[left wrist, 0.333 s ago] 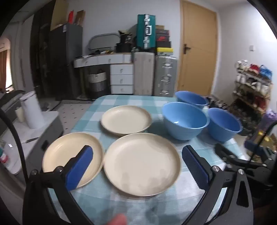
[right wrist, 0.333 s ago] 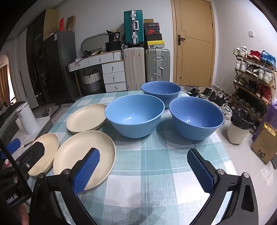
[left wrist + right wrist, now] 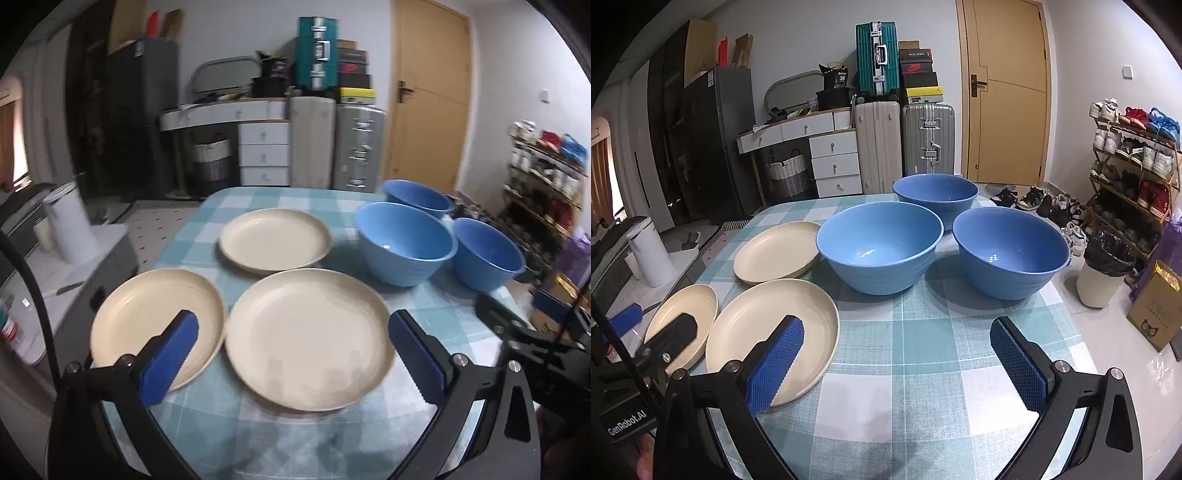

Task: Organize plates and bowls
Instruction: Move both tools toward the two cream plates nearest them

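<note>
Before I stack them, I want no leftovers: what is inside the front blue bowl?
The front blue bowl looks empty: bare blue inside with a small light glint at the bottom. Its near inner wall is hidden behind the rim.

Open right tongs (image 3: pixel 897 363) above tablecloth (image 3: pixel 916 354)

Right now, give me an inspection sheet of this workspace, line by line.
Surface: table under a teal and white checked cloth.
Job's things: three cream plates lying separately; three blue bowls standing upright, none nested.
Clutter: nothing seen on the table besides the dishes.
Grippers: left gripper open above the nearest plate, holding nothing; right gripper open over bare cloth, holding nothing.
Cables: a black cable arcs along the left edge of the left wrist view.
Surroundings: suitcases, a drawer unit, a door, a shoe rack, a bin.
</note>
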Demonstrator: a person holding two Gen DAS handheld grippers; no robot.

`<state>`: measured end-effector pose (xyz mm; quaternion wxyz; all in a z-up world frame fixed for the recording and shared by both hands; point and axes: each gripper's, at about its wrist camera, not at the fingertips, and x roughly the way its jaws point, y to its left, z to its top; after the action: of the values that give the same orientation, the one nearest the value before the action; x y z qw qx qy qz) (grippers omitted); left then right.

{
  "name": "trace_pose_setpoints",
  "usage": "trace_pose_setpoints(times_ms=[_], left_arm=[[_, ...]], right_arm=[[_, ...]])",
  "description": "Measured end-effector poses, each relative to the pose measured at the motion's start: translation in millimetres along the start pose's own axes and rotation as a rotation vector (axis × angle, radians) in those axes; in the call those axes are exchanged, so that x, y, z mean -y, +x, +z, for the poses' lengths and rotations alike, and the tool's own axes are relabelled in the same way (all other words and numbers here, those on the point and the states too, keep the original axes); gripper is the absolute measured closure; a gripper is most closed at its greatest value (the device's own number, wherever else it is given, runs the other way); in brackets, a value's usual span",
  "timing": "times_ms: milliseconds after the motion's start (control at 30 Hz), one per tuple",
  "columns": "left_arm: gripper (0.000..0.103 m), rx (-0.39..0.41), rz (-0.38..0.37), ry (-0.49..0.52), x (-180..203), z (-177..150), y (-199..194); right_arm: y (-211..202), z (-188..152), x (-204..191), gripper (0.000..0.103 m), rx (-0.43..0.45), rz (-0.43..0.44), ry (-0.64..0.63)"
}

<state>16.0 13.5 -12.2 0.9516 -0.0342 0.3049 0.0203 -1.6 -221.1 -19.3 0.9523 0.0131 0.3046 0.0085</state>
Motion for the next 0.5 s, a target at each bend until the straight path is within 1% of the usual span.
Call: trace_pose_setpoints(times_ms=[67, 100, 167, 200, 233, 300, 333, 433, 500], left_arm=[[0.000, -0.011, 0.031, -0.047, -9.0, 0.5, 3.0], [0.000, -0.012, 0.067, -0.075, -14.3, 1.5, 4.3], [0.000, 0.000, 0.186, -0.159, -28.3, 4.3, 4.2], [0.000, 0.013, 0.210, -0.187, -33.0, 2.5, 1.3], [0.000, 0.042, 0.209, -0.232, -41.9, 1.0, -4.1], [0.000, 0.085, 0.199, -0.271, -51.2, -0.9, -10.8], [0.000, 0.106, 0.178, -0.280, -56.2, -2.1, -13.3], [0.000, 0.121, 0.104, -0.280, -60.1, -3.5, -14.5], [0.000, 0.111, 0.086, -0.285, -63.1, -2.3, -13.5]], right_arm=[[-0.5, -0.1, -0.4, 0.000, 0.001, 0.000, 0.000], [-0.7, -0.1, -0.5, 0.000, 0.002, 0.000, 0.001], [-0.6, -0.4, -0.4, 0.000, 0.001, 0.005, 0.004], [-0.1, -0.7, -0.5, 0.000, -0.002, 0.010, 0.006], [0.2, -0.8, -0.6, 0.000, -0.004, 0.018, 0.010], [3.7, 2.0, 1.2, 0.000, -0.005, 0.037, 0.017], [4.9, 3.8, 0.4, 0.000, -0.005, 0.047, 0.020], [5.4, 3.8, -1.7, 0.000, -0.004, 0.062, 0.022], [1.7, 2.6, -2.4, 0.000, -0.005, 0.074, 0.029]])
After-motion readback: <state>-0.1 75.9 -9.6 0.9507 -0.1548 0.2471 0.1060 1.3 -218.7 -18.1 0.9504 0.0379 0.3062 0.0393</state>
